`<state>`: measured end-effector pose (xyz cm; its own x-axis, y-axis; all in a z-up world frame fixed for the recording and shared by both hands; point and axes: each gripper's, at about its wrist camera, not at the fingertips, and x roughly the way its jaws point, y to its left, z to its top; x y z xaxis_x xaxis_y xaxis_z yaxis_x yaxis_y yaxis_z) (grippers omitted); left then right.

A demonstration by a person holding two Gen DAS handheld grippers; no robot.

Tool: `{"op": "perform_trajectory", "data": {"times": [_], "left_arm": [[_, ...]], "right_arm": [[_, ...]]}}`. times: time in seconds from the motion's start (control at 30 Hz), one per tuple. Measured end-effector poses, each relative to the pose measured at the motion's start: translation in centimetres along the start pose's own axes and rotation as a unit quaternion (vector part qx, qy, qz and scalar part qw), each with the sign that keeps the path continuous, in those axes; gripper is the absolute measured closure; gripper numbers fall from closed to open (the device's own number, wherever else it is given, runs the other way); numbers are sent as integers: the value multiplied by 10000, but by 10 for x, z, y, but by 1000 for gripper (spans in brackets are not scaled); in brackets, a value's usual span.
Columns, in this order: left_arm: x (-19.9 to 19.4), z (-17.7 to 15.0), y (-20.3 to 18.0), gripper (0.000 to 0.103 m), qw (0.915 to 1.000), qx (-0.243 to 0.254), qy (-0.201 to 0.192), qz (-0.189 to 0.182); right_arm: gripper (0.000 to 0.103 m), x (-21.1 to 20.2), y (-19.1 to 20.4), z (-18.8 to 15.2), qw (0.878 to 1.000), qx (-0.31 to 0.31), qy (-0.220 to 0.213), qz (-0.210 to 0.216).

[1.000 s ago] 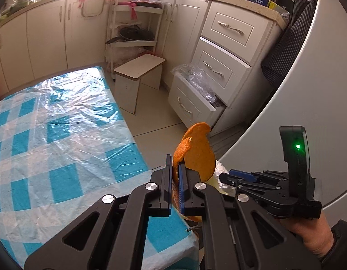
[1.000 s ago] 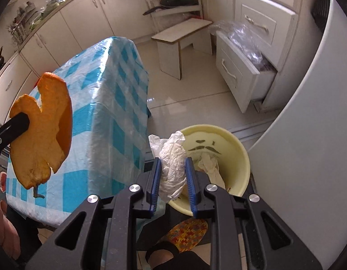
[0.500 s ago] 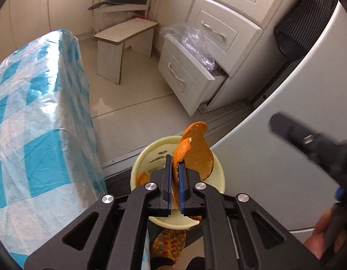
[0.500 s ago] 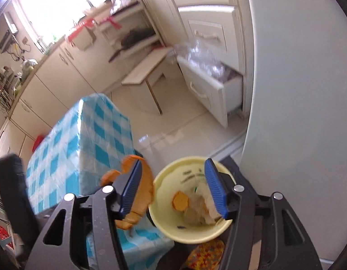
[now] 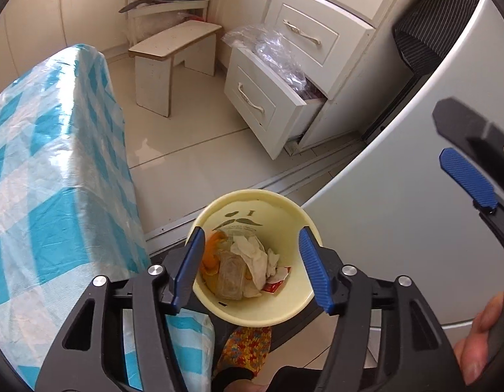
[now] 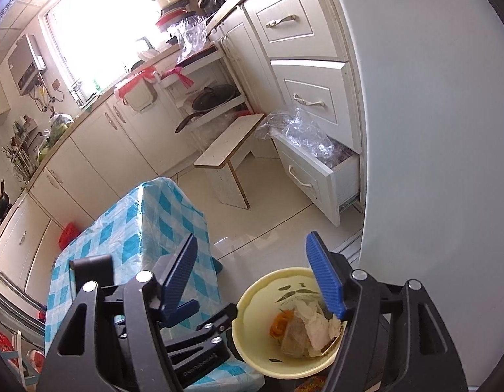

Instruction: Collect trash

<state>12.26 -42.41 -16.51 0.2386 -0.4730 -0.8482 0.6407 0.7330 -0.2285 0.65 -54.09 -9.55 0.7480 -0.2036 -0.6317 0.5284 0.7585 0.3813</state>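
**Peel and tissue dropped in the bin**

With peel [image 5: 210, 252] and tissue [image 5: 252, 254] lying in the yellow bin [image 5: 252, 196] beside the tabletop [image 5: 49, 163], both drops look done. Left gripper [image 5: 250, 263] and right gripper [image 6: 263, 281] are opening, jaws empty. Next: seek further trash.

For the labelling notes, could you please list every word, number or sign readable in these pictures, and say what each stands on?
"GenRobot.AI": pale lettering on the black body of the left hand-held gripper, seen in the right wrist view.
"I": above a moustache drawing, inside the pale yellow plastic bin.
Print below the moustache: too small to read.
Red wrapper in the bin: nothing legible.
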Motion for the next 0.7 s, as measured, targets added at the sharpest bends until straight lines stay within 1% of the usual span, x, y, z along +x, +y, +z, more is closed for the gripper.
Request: {"op": "perform_trajectory", "data": {"times": [0.03, 0.07, 0.13, 0.23, 0.3, 0.33, 0.43, 0.53, 0.63, 0.7], "left_arm": [[-8, -1, 2, 38, 9999, 4, -75, 114], [-17, -3, 4, 36, 9995, 20, -178, 244], [-39, -8, 7, 25, 9982, 75, -404, 442], [-77, -19, 13, 16, 9944, 184, -717, 751], [-101, -27, 19, 13, 9919, 216, -891, 884], [-112, -31, 21, 12, 9905, 228, -964, 955], [-143, -43, 27, 8, 9869, 238, -1156, 1101], [-169, -58, 34, 8, 9843, 231, -1273, 1203], [-192, -74, 43, 8, 9821, 182, -1357, 1291], [-207, -86, 50, 8, 9807, 130, -1408, 1352]], "right_arm": [[35, 0, -1, 0, 10000, 11, -8, -7], [35, 0, -1, 0, 10000, 31, -16, -12], [35, -2, -1, 0, 10000, 38, -46, -26], [30, -9, 5, -2, 9998, -73, -140, -104], [25, -17, 10, -6, 9995, -180, -200, -165], [25, -23, 12, -9, 9993, -217, -250, -161], [19, -46, 19, -20, 9979, -300, -553, -166], [17, -66, 27, -40, 9967, -296, -754, -98], [15, -81, 39, -60, 9959, -333, -835, 65], [14, -89, 49, -69, 9947, -463, -900, 160]]}}
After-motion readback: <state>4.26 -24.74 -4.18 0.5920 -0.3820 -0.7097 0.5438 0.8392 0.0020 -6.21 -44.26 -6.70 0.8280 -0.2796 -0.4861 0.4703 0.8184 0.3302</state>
